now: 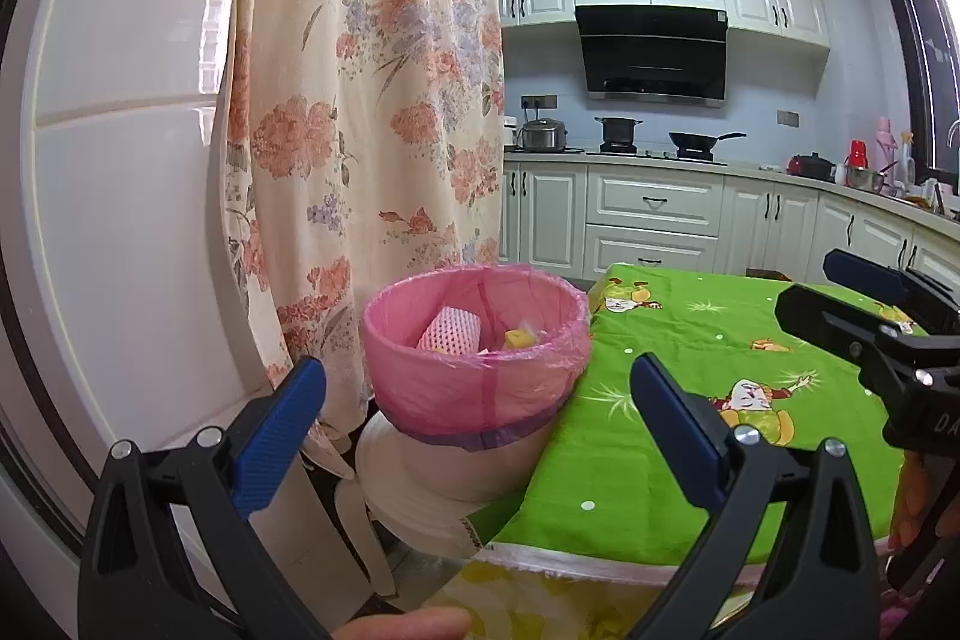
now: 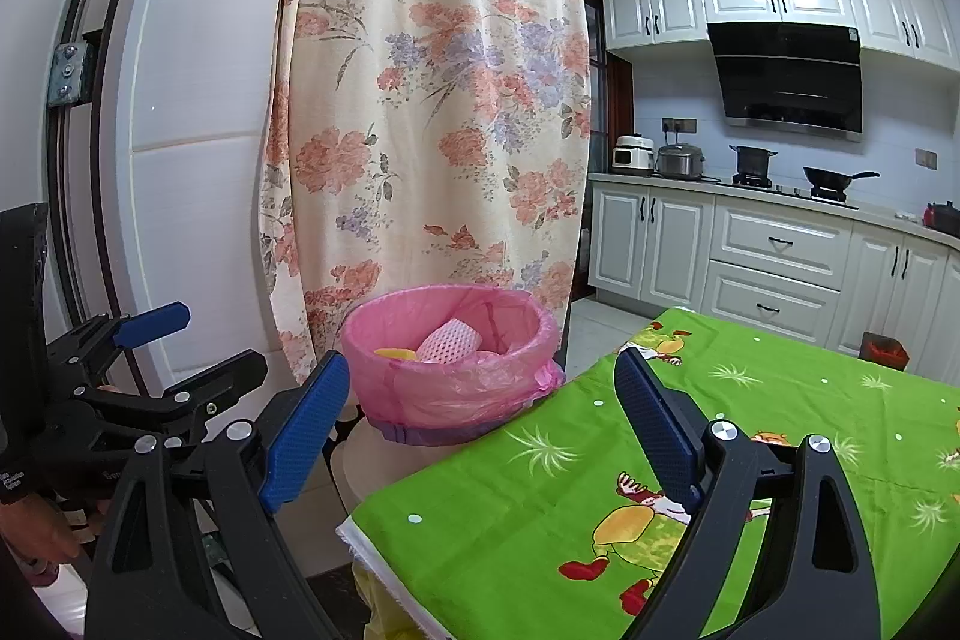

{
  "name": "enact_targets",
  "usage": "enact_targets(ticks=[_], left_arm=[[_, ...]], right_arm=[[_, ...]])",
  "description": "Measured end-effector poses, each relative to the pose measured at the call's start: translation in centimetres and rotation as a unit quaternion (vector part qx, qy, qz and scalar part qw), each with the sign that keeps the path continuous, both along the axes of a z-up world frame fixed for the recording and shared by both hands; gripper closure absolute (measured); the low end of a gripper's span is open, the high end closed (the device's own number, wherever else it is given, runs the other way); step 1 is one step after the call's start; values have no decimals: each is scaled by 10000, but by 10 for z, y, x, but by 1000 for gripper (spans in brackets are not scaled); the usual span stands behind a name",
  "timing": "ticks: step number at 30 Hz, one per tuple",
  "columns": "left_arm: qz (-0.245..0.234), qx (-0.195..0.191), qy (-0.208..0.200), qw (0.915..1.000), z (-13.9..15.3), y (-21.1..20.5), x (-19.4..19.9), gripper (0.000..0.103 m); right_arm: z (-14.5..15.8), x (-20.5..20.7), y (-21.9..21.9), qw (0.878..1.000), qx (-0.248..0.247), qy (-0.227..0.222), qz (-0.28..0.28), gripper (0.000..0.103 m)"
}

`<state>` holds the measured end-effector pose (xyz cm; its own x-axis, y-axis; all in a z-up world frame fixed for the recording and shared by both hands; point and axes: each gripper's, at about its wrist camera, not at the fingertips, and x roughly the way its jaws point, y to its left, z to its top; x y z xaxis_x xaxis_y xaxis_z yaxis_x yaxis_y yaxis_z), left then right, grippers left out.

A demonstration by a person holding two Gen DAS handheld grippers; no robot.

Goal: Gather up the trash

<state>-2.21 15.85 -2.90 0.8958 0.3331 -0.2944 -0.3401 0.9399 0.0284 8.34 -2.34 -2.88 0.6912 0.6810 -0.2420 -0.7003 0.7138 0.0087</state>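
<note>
Left wrist view: left gripper [image 1: 477, 400] jaws spread wide, holding nothing, aimed at pink-lined bin [image 1: 477, 340] on white stool [image 1: 444, 484] just beside table [image 1: 690, 460] corner. Trash already inside bin: white net wrap [image 1: 450, 331], yellow scrap [image 1: 519, 338]. Curtain [image 1: 372, 100] close behind.

Right wrist view: right gripper [image 2: 480, 418] jaws wide, nothing held, over bare green cloth edge; bin [image 2: 450, 364] ahead, floor gap beyond.

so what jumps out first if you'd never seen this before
The pink-lined trash bin stands on a white stool beside the table, with a pink mesh wrapper and yellow scraps inside. The bright green cartoon tablecloth fills the lower right. Behind the bin hangs a tall floral curtain.
</note>
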Motion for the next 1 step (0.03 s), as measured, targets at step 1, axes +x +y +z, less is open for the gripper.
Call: enact_targets(ticks=[1], left_arm=[[1,20,8,10000,0,-1,0,5]], right_arm=[[0,0,0,10000,-2,0,6,18]])
